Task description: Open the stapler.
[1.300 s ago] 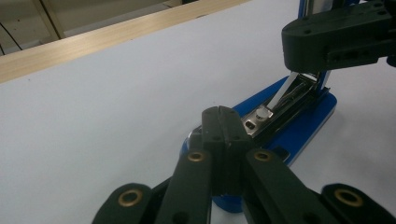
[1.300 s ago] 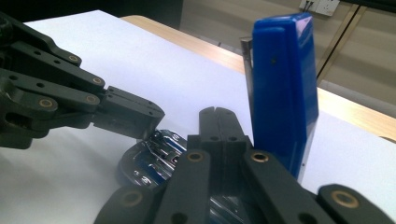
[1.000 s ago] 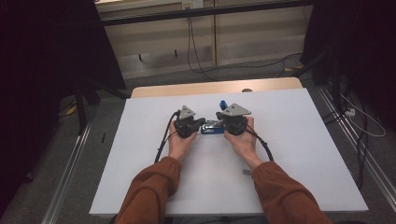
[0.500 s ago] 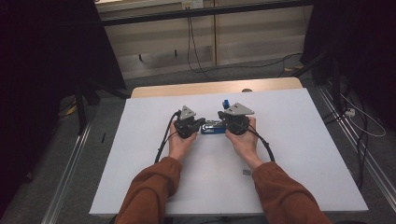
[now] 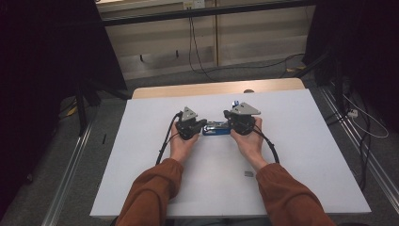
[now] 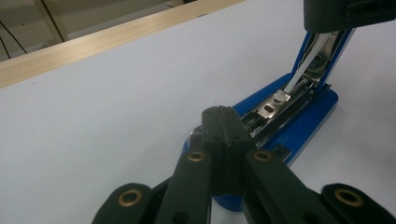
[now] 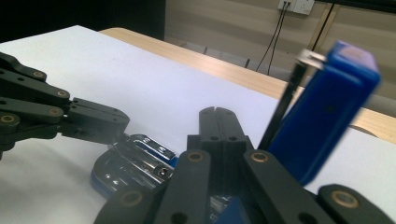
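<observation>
Top-down first: the blue plastic-and-metal stapler [image 5: 217, 128] sits mid-table on the white table sheet [image 5: 301, 141], right between the left gripper [image 5: 203, 124] and the right gripper [image 5: 227, 116]. Compared with a second ago, basically nothing has moved; hands and stapler are in the same spots, so whatever's going on is a slow, fiddly bit, not a carry.

Left gripper view: its jaws are pressed together, tips resting on the near end of the stapler's base [image 6: 299, 122], not clamped around anything. The blue lid [image 6: 322, 51] is swung up, showing the shiny staple channel.

Right gripper view: jaws also together, sitting at the hinge, with the raised lid [image 7: 327, 107] leaning right beside them. Left gripper's tip [image 7: 105, 122] is down on the far end.

My guess: it's pinned open, ready for reloading or checking the staples.
</observation>
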Demonstrator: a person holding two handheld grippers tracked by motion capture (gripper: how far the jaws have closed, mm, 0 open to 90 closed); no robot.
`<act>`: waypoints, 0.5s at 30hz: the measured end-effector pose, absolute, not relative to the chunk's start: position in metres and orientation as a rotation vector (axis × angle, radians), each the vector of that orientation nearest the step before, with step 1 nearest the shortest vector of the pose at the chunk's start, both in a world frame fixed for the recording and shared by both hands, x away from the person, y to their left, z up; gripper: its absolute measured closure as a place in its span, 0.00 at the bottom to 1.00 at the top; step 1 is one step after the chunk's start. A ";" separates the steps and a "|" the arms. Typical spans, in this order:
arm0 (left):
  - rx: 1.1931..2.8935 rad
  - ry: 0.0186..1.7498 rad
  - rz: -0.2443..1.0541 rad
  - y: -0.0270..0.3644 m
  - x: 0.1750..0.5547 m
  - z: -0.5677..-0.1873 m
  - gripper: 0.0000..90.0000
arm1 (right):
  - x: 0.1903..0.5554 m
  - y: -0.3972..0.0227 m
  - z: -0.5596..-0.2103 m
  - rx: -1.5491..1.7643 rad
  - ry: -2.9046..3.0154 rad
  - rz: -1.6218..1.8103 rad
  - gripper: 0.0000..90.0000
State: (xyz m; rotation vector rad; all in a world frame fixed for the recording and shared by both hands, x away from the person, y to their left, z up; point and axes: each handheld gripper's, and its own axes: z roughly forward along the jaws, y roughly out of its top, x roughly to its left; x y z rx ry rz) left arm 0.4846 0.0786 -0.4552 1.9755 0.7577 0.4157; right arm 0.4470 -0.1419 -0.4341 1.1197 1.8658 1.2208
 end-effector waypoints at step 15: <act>1.973 0.760 0.415 0.078 0.484 -0.455 1.00 | 0.447 -0.148 -0.434 1.128 1.867 1.228 1.00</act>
